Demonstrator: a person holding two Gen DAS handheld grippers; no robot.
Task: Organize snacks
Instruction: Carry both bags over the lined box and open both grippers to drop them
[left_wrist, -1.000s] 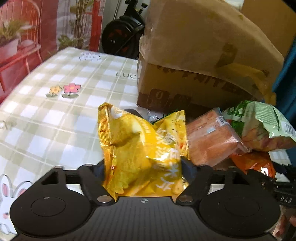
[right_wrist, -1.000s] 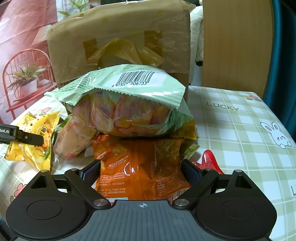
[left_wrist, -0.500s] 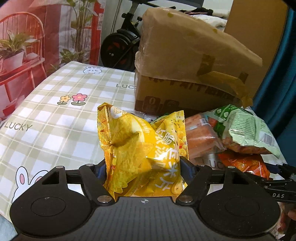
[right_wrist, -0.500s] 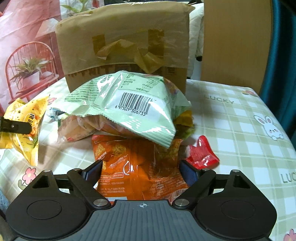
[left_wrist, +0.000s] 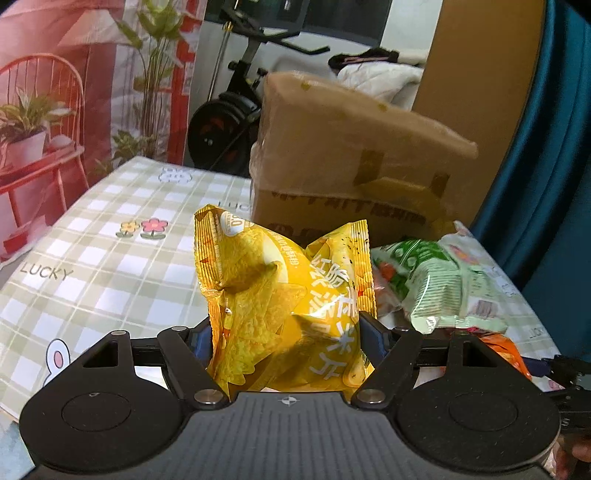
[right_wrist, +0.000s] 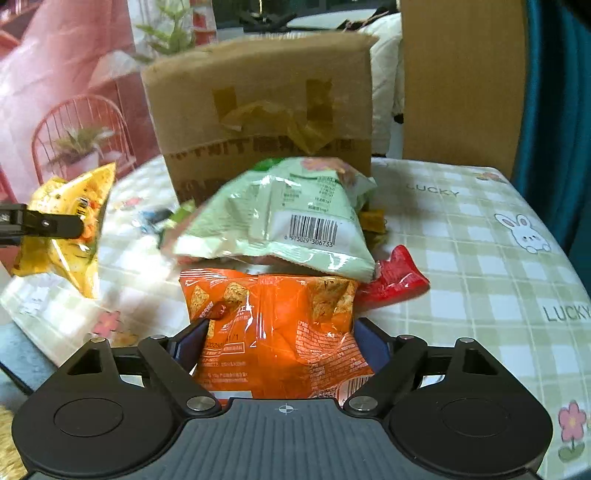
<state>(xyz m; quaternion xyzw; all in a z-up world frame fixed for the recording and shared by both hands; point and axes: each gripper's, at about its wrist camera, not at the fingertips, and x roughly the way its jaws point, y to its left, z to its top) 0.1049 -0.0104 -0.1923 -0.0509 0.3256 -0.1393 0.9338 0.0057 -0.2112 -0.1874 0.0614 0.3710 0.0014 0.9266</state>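
My left gripper (left_wrist: 286, 328) is shut on a yellow snack bag (left_wrist: 280, 295), which stands upright between the pads above the checked tablecloth (left_wrist: 110, 266). The right wrist view shows that same yellow bag (right_wrist: 66, 221) hanging at the far left. My right gripper (right_wrist: 280, 328) is shut on an orange snack bag (right_wrist: 273, 314), its pads pressing on both side edges. A pale green bag (right_wrist: 288, 221) with a barcode leans just beyond the orange one, over its far edge. A small red packet (right_wrist: 395, 277) lies to the right of it.
A taped cardboard box (right_wrist: 258, 110) stands on the table behind the snack pile, its flap raised. More small packets sit tucked under the green bag (left_wrist: 443, 284). The tablecloth (right_wrist: 461, 240) stretches to the right. An exercise bike (left_wrist: 229, 110) stands beyond the table's far edge.
Both grippers have risen and drawn back from the box, each carrying its bag. The green bag has slid off the orange bag and tipped forward.
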